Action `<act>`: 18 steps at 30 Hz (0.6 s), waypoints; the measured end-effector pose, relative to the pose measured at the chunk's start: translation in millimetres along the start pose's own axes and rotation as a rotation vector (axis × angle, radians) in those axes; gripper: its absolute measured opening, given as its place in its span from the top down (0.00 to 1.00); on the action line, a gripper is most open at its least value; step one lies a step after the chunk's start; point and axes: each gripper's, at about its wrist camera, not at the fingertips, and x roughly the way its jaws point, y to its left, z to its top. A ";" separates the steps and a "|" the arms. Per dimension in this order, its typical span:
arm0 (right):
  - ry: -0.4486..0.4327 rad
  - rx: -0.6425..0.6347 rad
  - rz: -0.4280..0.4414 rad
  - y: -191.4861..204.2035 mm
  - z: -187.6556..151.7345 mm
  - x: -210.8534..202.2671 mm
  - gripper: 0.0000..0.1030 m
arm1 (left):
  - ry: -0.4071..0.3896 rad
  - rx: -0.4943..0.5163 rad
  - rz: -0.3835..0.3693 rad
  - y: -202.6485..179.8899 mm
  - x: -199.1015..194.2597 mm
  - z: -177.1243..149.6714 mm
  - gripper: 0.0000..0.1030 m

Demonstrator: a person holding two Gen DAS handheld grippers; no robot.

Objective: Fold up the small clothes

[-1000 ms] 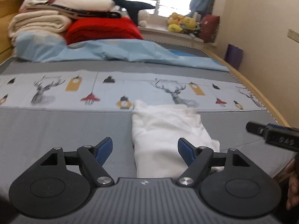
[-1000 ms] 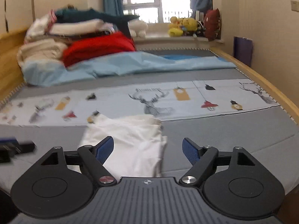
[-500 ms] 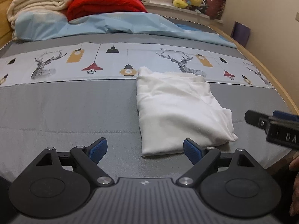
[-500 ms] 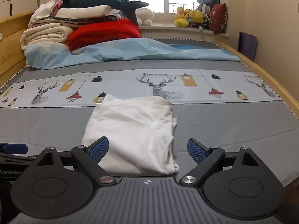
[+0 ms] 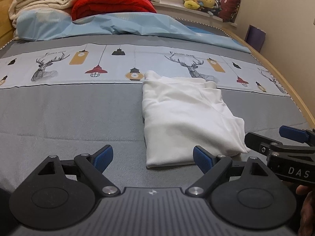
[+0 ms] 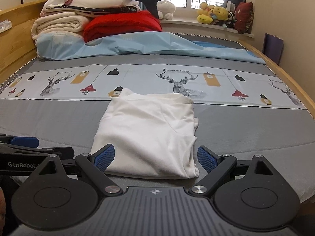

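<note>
**Listener:** What room are you in?

**Operator:** Bedroom, as far as I can see. A wide bed with a grey cover (image 6: 59,122) fills both of my views. A pale printed band (image 6: 137,78) with deer and hanging lamps runs across it. Beyond that lies a rumpled light blue sheet (image 6: 137,43), and at the head of the bed sits a stack of cream blankets (image 6: 59,24) beside a folded red blanket (image 6: 122,24). Soft toys (image 6: 214,13) line the window sill at the back.

**Listener:** Where is the clothing?

**Operator:** A white garment (image 6: 149,133) lies folded into a rough rectangle on the grey cover. Its far edge just overlaps the printed band. Its right side shows looser, uneven layers.

**Listener:** And your tools?

**Operator:** My right tool (image 6: 155,158) is spread wide and grips nothing. The garment's near edge sits between its blue pads (image 6: 104,157), though I cannot tell whether they touch the cloth. My left tool (image 5: 152,157) is also spread wide and empty, hovering near the garment's near left corner (image 5: 150,164). In the left view, the right tool (image 5: 275,139) shows at the right edge, just beside the garment's near right corner.
</note>
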 end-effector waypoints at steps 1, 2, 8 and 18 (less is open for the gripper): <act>0.001 0.001 0.002 -0.2 0.3 0.4 0.11 | -0.003 0.003 -0.002 -1.0 0.2 -0.1 0.11; 0.002 0.001 0.002 0.1 0.5 1.1 0.11 | -0.005 0.005 -0.003 -1.7 0.1 -0.3 0.11; 0.008 -0.006 0.007 2.2 0.3 3.4 0.11 | -0.003 0.010 -0.007 -2.9 2.5 -0.8 0.11; 0.010 -0.010 0.011 3.0 -0.1 4.8 0.11 | -0.002 0.013 -0.009 -3.2 5.5 -0.9 0.11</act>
